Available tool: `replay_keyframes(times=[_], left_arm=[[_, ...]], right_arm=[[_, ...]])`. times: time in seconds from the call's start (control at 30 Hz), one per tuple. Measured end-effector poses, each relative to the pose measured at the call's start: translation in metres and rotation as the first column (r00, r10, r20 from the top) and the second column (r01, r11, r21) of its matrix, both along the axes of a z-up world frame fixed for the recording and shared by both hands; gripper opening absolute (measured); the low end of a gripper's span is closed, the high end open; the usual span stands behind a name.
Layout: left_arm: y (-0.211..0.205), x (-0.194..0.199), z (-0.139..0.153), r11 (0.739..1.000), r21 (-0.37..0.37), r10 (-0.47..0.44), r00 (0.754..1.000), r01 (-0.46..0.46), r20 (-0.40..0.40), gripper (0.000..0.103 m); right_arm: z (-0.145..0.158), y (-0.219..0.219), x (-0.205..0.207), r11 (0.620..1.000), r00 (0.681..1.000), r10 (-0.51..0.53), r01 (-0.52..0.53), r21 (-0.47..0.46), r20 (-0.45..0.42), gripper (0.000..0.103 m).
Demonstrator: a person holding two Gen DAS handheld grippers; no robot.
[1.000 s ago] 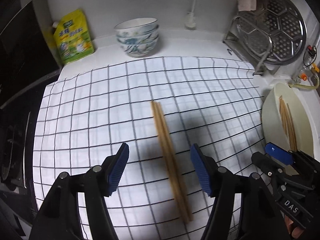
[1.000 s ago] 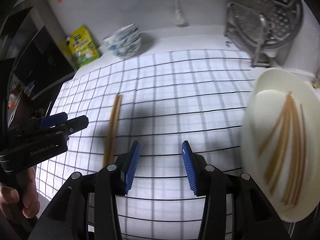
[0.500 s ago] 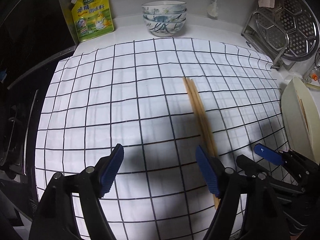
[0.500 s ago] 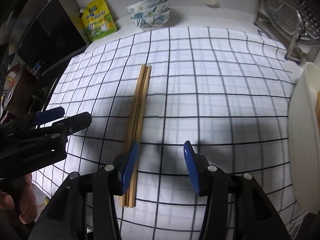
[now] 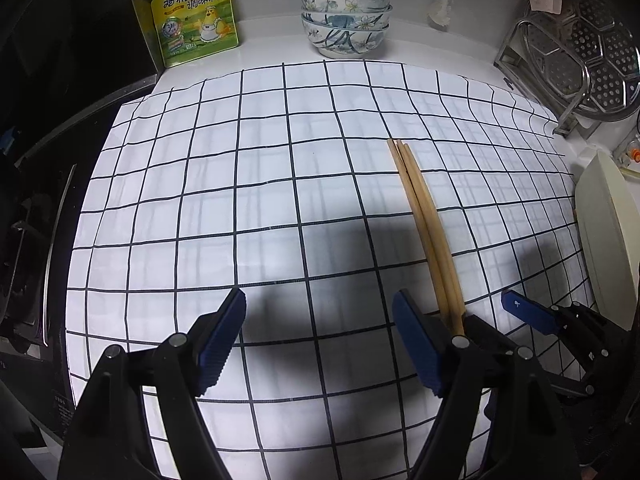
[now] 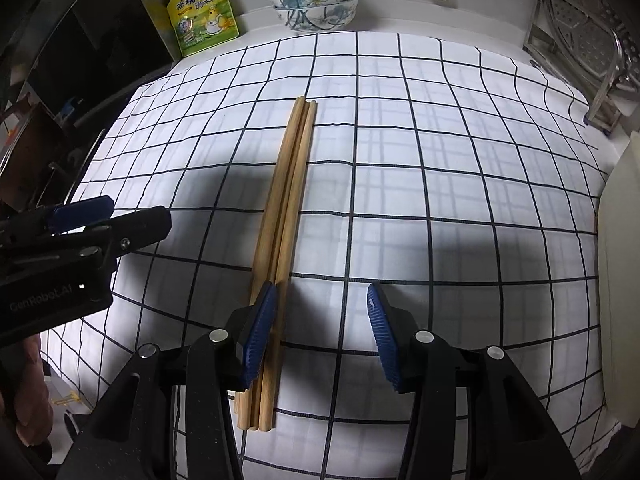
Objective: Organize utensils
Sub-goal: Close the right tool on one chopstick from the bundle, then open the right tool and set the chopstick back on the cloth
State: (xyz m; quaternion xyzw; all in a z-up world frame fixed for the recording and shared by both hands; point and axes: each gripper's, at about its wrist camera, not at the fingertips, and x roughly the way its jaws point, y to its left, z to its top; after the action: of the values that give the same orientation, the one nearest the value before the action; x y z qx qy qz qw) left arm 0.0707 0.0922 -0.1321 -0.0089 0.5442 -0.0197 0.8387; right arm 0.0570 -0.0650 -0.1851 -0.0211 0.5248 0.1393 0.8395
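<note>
Wooden chopsticks (image 6: 286,216), a bundle of several lying side by side, rest flat on the white cloth with black grid lines (image 6: 440,184), their length running away from the cameras toward the back wall.

Right wrist view only: the near, cut ends of the chopsticks, which reach back past the left finger of the right gripper (image 6: 322,330); the left gripper (image 6: 84,216) seen from the side at the left edge, with part of a hand below it.

Left wrist view only: the far tips of the chopsticks (image 5: 424,220) against the cloth (image 5: 240,200), their near ends hidden behind the right finger of the left gripper (image 5: 320,338); the right gripper (image 5: 532,314) at the lower right, one blue pad showing; the cream plate (image 5: 608,232) seen edge-on at the right, just off the cloth.

Both views: stacked floral bowls (image 5: 345,20), yellow seasoning pouch (image 5: 195,12) and metal steamer rack (image 5: 580,60) along the back of the counter.

Jaws, left gripper: spread wide, nothing between them, chopsticks outside and to the right of the right finger.

Jaws, right gripper: parted, nothing between the pads; the chopsticks lie under and just left of the left pad, and contact cannot be told.
</note>
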Motion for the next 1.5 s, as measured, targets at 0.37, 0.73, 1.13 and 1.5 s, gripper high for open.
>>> replay_keyframes(times=[0.37, 0.73, 1.13, 1.5], left_arm=[[-0.011, 0.003, -0.006, 1.0, -0.004, -0.023, 1.0, 0.023, -0.005, 0.074], [-0.045, 0.006, -0.015, 0.996, -0.012, -0.089, 0.996, 0.089, -0.008, 0.077], [-0.041, 0.006, -0.026, 0.998, 0.041, -0.054, 0.998, 0.054, -0.015, 0.077], [-0.027, 0.005, -0.026, 0.999, 0.037, -0.01, 1.0, 0.01, -0.001, 0.077]], right_arm=[[0.0, 0.009, -0.002, 0.997, 0.998, 0.062, -0.061, -0.044, 0.021, 0.007], [-0.001, -0.035, 0.0, 0.999, 0.999, -0.036, 0.036, -0.035, 0.021, 0.007], [0.002, -0.046, 0.001, 0.998, 0.998, -0.056, 0.056, 0.005, 0.015, 0.014], [0.0, -0.041, 0.007, 0.999, 0.998, -0.052, 0.052, -0.013, 0.024, 0.024]])
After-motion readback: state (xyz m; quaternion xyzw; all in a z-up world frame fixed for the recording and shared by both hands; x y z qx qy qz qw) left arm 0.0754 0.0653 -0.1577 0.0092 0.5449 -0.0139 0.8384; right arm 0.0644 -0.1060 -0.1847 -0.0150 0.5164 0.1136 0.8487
